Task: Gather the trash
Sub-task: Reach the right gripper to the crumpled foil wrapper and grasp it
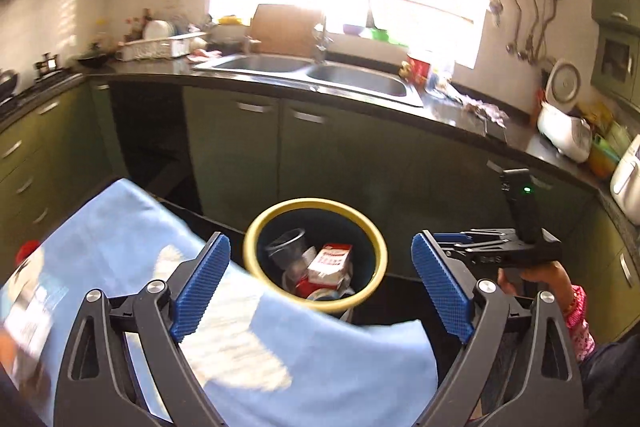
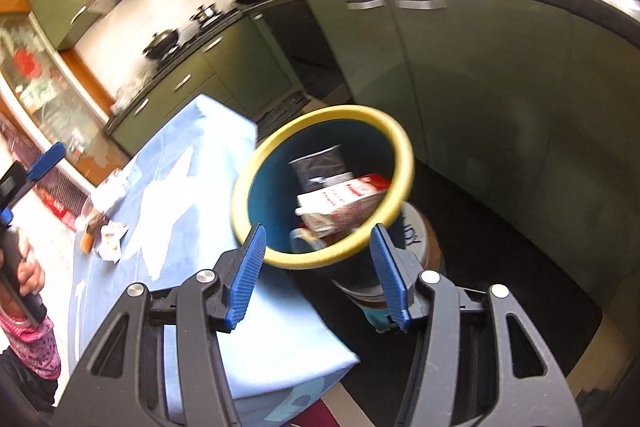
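Observation:
A small bin (image 1: 256, 227) with a yellow rim and dark blue wall stands just past the corner of the blue-clothed table (image 1: 280, 367). Inside lie a clear plastic cup (image 1: 286, 243) and a red-and-white carton (image 1: 332, 261). My left gripper (image 1: 320, 239) hovers above the table edge facing the bin, jaws wide open and empty. My right gripper (image 2: 318, 231) also faces the bin (image 2: 402, 147) from the near side, jaws half apart with nothing between the pads. Crumpled white paper (image 2: 110, 243) and other scraps lie on the table's far left.
Green cabinets and a dark counter (image 1: 360, 99) with a double sink (image 1: 352, 79) curve behind the bin. The bin rests on a round stool-like object (image 2: 418, 239). A rice cooker (image 1: 564, 135) stands on the counter at right. A person's hand (image 1: 536, 275) holds the right gripper's handle.

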The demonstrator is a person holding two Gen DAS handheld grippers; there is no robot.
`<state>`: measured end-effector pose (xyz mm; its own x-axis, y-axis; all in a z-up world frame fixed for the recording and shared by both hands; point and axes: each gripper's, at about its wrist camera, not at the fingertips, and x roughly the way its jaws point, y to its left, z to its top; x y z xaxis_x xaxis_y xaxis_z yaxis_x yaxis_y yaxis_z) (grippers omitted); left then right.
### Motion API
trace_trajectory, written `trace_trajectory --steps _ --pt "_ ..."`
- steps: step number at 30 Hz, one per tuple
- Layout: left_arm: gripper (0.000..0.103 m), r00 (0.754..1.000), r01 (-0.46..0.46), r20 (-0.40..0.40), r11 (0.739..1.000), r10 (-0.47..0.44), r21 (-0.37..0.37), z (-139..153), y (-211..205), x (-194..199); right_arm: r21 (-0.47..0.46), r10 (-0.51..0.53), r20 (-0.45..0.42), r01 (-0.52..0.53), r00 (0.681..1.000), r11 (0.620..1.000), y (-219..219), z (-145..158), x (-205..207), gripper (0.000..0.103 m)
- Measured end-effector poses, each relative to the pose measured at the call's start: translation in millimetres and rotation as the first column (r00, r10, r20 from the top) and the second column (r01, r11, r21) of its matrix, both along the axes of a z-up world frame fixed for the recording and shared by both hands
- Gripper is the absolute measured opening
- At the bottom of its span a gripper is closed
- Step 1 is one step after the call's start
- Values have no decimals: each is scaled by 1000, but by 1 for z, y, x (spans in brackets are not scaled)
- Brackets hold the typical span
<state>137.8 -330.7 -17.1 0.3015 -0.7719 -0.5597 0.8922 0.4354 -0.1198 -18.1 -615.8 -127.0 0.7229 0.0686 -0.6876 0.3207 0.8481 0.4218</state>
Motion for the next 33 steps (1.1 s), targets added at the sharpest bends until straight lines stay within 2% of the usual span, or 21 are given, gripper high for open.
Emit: trace_trajectory --steps 4,8,12,14,17,19,21,25,33 --pt "93 995 -97 -3 994 97 -56 5 67 -8 -23 90 -15 -90 996 996 30 4 23 52" --pt "96 971 -240 -21 963 240 -124 5 139 -12 -49 213 -46 -215 976 975 70 5 57 52" --pt "96 922 -386 -44 913 383 -133 -3 208 -13 -71 357 -69 -361 932 930 122 7 94 52" --pt "97 887 -461 -44 878 459 -132 -6 238 -16 -84 421 -78 -427 904 900 149 8 110 52" --pt "97 831 -555 -20 824 556 -114 -14 278 -21 -109 537 -84 -543 840 832 197 12 135 52" --pt "97 796 -602 -9 791 605 -108 -19 298 -26 -113 588 -87 -595 804 796 223 13 146 57" --pt "98 777 -627 -18 772 629 -106 -25 313 -29 -102 641 -84 -646 763 756 249 16 161 58" --pt "98 762 -647 -48 755 646 -103 -38 326 -33 -75 686 -78 -690 724 720 288 19 190 58" --pt "98 768 -641 -73 763 637 -87 -55 325 -30 -47 658 -175 -674 732 737 321 0 237 58"
